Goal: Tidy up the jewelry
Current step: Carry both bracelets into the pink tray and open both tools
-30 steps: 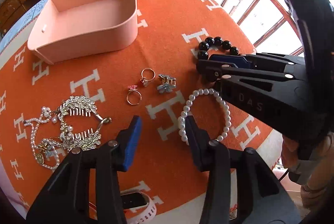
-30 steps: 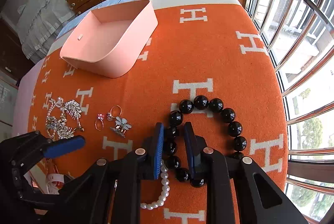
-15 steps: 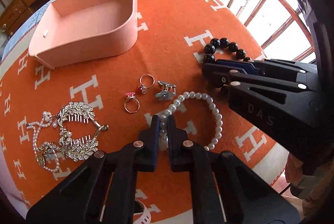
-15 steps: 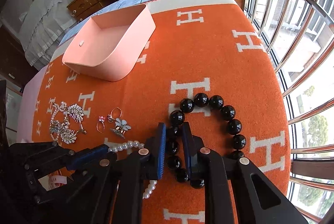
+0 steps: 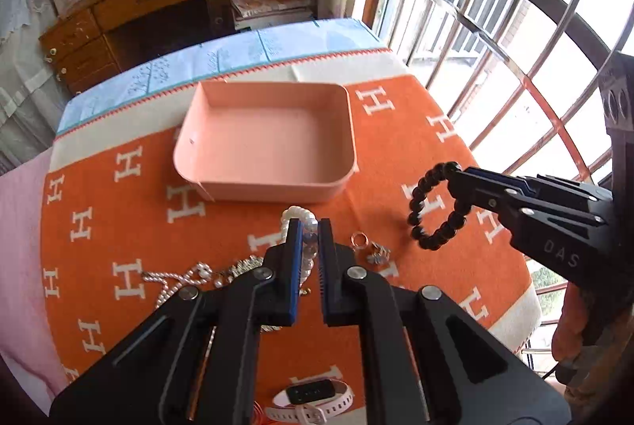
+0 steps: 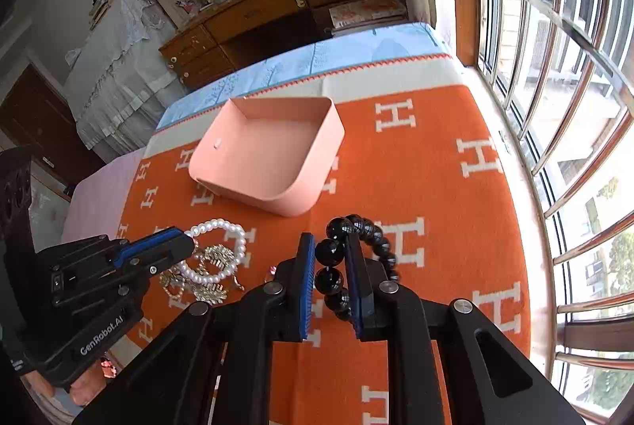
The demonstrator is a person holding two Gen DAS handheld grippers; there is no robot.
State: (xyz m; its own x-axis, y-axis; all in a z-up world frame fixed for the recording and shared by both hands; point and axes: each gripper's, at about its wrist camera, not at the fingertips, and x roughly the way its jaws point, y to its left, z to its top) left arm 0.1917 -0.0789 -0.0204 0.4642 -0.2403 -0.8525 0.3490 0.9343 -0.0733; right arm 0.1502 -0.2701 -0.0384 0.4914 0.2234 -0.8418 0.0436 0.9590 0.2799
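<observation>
Both tools are raised above the orange blanket (image 5: 396,163) that covers the table, on the near side of the pink tray (image 5: 265,143).

Left gripper (image 5: 308,226): my fingers are clenched on the pearl bracelet (image 6: 220,250), which is lifted off the blanket. In the left wrist view its beads loop up past the fingertips, just short of the tray's near wall. In the right wrist view the loop hangs from the tip, over the gold hair combs (image 6: 212,266).

Right gripper (image 6: 329,246): my fingers are clenched on the black bead bracelet (image 5: 436,207). It hangs as an open ring in the air, to the right of the tray's near right corner and apart from it.

Tray: open top, interior bare, upright, near wall facing both tools. Air between each bracelet and the tray rim is free.

Still on the blanket, near side of the tray: gold ring (image 5: 358,239) and a small flower clip (image 5: 376,253), lying between the two tools; the combs and a pearl chain (image 5: 174,278) to the left. A white wrist band (image 5: 313,395) lies at the blanket's near edge.

Edges: the barred window (image 6: 554,108) lies past the blanket's right edge, well right of the tray. Blue cloth (image 5: 222,56) beyond the tray's far wall.
</observation>
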